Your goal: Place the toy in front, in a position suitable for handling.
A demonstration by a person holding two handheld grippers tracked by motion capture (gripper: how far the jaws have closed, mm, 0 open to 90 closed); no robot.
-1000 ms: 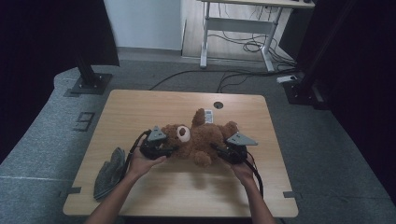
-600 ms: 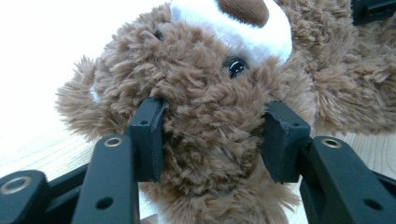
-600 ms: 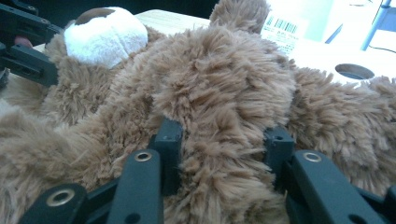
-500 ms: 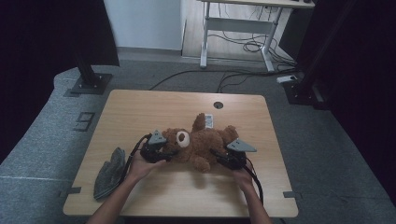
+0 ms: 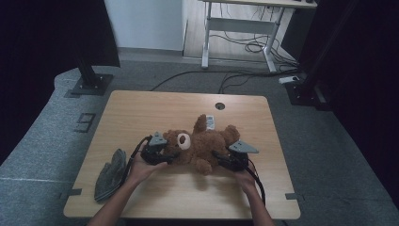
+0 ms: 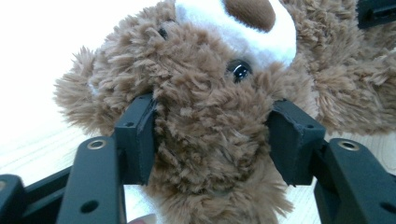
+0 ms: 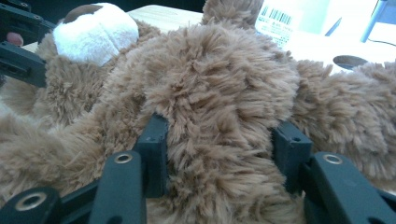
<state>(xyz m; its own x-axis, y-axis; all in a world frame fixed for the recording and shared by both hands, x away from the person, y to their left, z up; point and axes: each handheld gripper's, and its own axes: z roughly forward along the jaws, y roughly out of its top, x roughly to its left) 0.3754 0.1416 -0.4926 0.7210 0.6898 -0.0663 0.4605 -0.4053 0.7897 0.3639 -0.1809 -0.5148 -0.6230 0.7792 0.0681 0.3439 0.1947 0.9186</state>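
A brown teddy bear (image 5: 203, 143) lies on its back near the middle of the wooden tabletop (image 5: 141, 108), head toward the left of the high view, legs toward the right. A white tag with a barcode (image 5: 210, 121) lies on the tabletop just beyond the bear, touching or nearly touching its fur.

Left hand-held gripper (image 5: 162, 154) — set at the bear's head. In the left gripper view the head sits between the two black jaws, fur brushing both pads; the jaws have just been opening, and whether the pads still press into the plush cannot be told for certain. The muzzle and one eye show above the jaws.

Right hand-held gripper (image 5: 225, 161) — set at the bear's lower body. In the right gripper view a thick fold of the body lies between its jaws, fur against both pads; these jaws have likewise just been opening, so a firm pinch cannot be confirmed.

A grey cloth (image 5: 109, 174) lies at the near left of the tabletop, well apart from the bear. A round cable hole (image 5: 219, 106) sits toward the far edge.
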